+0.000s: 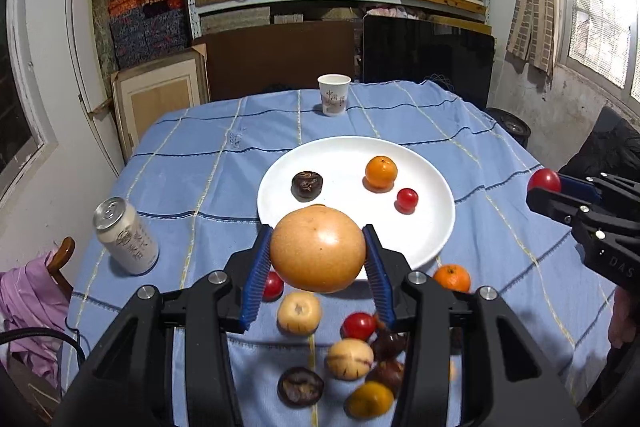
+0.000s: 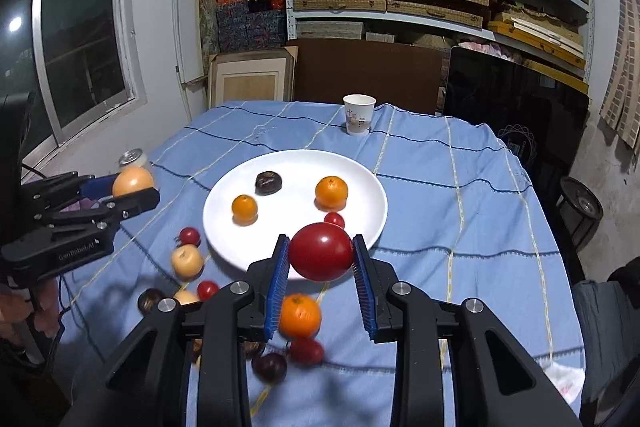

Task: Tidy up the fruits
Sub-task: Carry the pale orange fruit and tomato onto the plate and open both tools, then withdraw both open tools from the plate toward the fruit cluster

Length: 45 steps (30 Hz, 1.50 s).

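White plate (image 1: 432, 227) on a blue tablecloth (image 1: 192, 183) crossed by pale yellow and dark blue lines. On the plate: orange mandarins (image 2: 331, 191), a dark brown fruit (image 2: 268, 183), a small red tomato (image 1: 407, 199). Tan-yellow round fruit (image 1: 318, 255) between blue ribbed pads (image 1: 260, 279); red tomato (image 2: 321, 257). White paper cup (image 1: 333, 95) with red print; silver-white can (image 1: 126, 237).
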Motion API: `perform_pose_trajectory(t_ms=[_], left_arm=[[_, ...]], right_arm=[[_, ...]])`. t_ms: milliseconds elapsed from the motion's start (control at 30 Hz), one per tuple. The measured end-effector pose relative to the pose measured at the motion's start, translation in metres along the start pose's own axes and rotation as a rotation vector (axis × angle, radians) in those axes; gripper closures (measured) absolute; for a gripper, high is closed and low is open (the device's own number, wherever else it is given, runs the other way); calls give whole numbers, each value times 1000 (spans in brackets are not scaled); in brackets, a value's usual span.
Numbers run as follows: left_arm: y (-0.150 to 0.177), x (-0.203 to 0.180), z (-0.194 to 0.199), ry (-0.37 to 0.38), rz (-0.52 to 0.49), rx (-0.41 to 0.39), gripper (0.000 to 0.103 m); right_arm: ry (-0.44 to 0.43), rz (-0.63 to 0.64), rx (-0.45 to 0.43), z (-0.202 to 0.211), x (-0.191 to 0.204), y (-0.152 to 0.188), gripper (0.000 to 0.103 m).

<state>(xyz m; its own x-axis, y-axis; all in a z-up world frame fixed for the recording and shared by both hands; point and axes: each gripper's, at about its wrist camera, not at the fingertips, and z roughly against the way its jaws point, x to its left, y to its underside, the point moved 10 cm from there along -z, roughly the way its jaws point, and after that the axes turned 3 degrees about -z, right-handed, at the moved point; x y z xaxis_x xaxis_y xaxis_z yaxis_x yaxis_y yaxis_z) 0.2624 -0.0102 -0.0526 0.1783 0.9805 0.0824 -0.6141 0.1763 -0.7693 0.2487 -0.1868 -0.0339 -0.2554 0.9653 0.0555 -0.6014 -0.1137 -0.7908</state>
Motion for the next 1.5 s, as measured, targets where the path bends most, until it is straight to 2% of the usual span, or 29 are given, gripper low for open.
perform_pose_trajectory(t_ms=[300, 533, 733, 800, 833, 867, 1000, 1167, 1333, 1500], left_arm=[[-16, -18, -82, 27, -26, 84, 59], [-20, -26, -135, 41, -40, 137, 59], [-12, -35, -168, 53, -60, 185, 59], [-14, -35, -173, 38, -64, 176, 52], [-15, -35, -174, 40, -62, 176, 40], [-16, -35, -173, 42, -58, 171, 36], [-20, -32, -154, 49, -53, 142, 36], [-16, -22, -102, 55, -40, 78, 28], [12, -14, -42, 47, -76, 40, 22], [64, -17, -9, 53, -98, 71, 19]], right_arm=[[41, 7, 58, -71, -20, -25, 71], [27, -3, 102, -127, -26, -27, 71], [31, 0, 135, -166, -27, -25, 71], [14, -6, 146, -175, -26, -23, 70], [-2, -6, 148, -178, -25, -21, 61], [-1, -2, 142, -178, -25, -21, 57], [-12, -13, 129, -167, -26, -21, 57], [-26, -6, 102, -120, -27, -11, 56], [-62, -7, 107, -63, -18, 24, 56], [-100, 16, 145, -28, 10, 75, 56]])
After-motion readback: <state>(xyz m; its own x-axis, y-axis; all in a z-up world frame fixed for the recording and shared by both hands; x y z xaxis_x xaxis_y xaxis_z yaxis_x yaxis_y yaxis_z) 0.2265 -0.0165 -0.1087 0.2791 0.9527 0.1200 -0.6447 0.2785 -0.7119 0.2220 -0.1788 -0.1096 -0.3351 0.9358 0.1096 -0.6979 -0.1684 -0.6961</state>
